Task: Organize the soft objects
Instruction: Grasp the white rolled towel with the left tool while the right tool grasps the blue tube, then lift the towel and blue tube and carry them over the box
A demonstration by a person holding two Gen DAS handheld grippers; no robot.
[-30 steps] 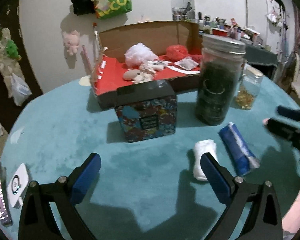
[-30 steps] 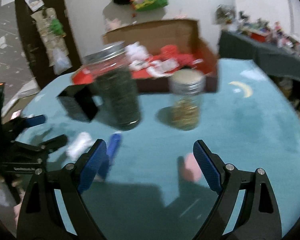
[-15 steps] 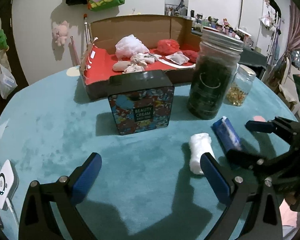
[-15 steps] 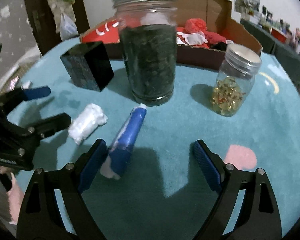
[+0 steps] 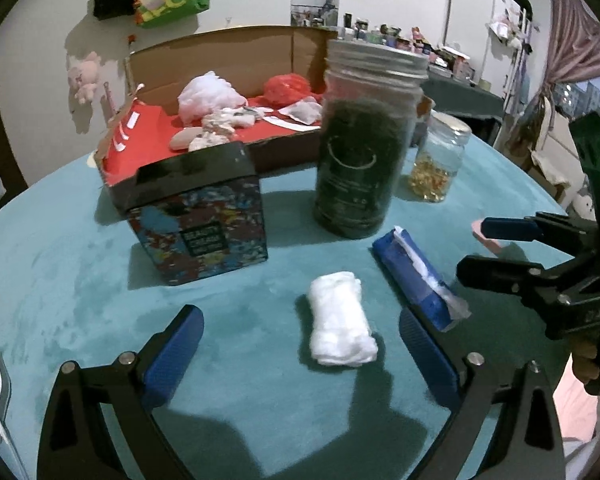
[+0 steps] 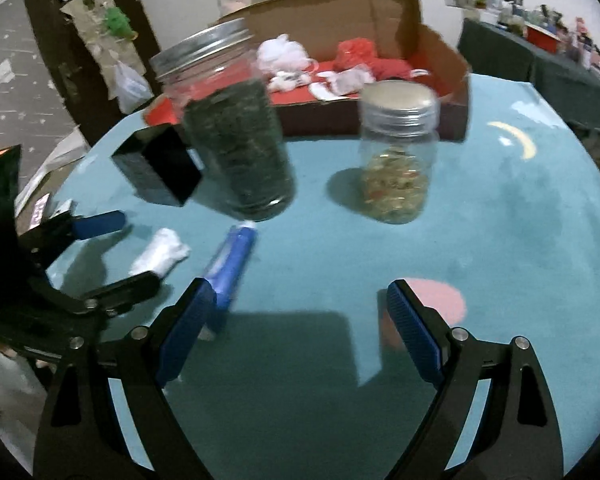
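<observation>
Teal cloth covers the round table [image 5: 80, 264] before you. Your left gripper [image 5: 300, 344] is spread wide around a white roll [image 5: 342, 330], not yet touching it. Your right gripper [image 6: 296, 320] hangs open, empty, beside a blue pack [image 6: 230, 264]. You seem poised to pinch the roll, then carry it to the box [image 5: 228, 64] behind.

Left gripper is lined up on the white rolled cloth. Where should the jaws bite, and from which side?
Grip the white rolled cloth across its middle, coming down from above. It lies flat, pointing away between the open left gripper, so the jaws close on its long sides. The blue packet lies apart, probably clear.
</observation>
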